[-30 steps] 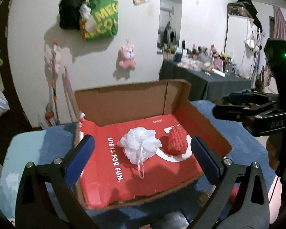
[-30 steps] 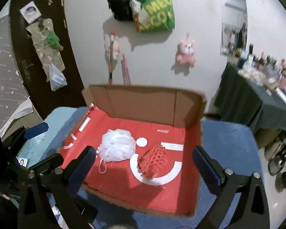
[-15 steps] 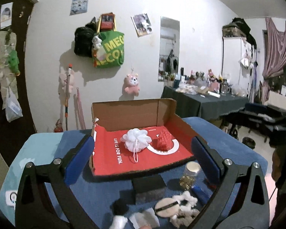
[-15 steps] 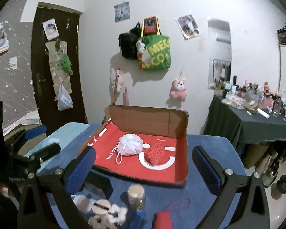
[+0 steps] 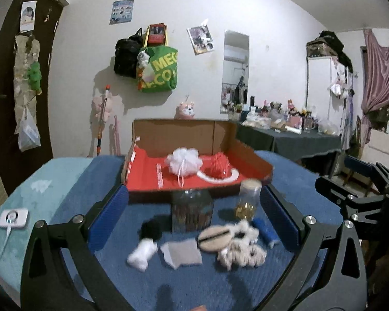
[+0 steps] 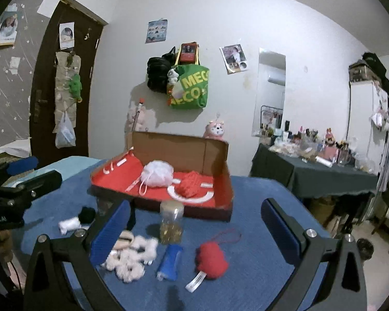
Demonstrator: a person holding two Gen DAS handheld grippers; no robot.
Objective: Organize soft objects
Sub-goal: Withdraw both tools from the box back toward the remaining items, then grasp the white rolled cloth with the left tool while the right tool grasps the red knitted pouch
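Note:
An open cardboard box (image 5: 173,134) (image 6: 173,147) with a red floor stands at the back of the blue table. A white mesh pouf (image 5: 185,163) (image 6: 157,173) and a red knitted piece (image 5: 220,165) (image 6: 192,186) lie in it. In front of it lie white fluffy scrunchies (image 5: 242,251) (image 6: 132,256), a red plush with a loop (image 6: 211,259), a black pompom (image 5: 151,229), a white roll (image 5: 142,254) and a grey cloth (image 5: 181,255). My left gripper (image 5: 194,220) and right gripper (image 6: 194,233) hover open and empty above these items.
A small jar (image 5: 249,199) (image 6: 171,220), a dark glass container (image 5: 192,210), a beige clip (image 5: 214,238) and a blue tube (image 6: 169,261) share the table front. A white device (image 5: 13,217) lies on the light-blue cover at left. A dark cluttered side table (image 6: 311,176) stands at right.
Both grippers have drawn back from the box and lowered. The box now sits farther off, and the loose items on the near table have come into view.

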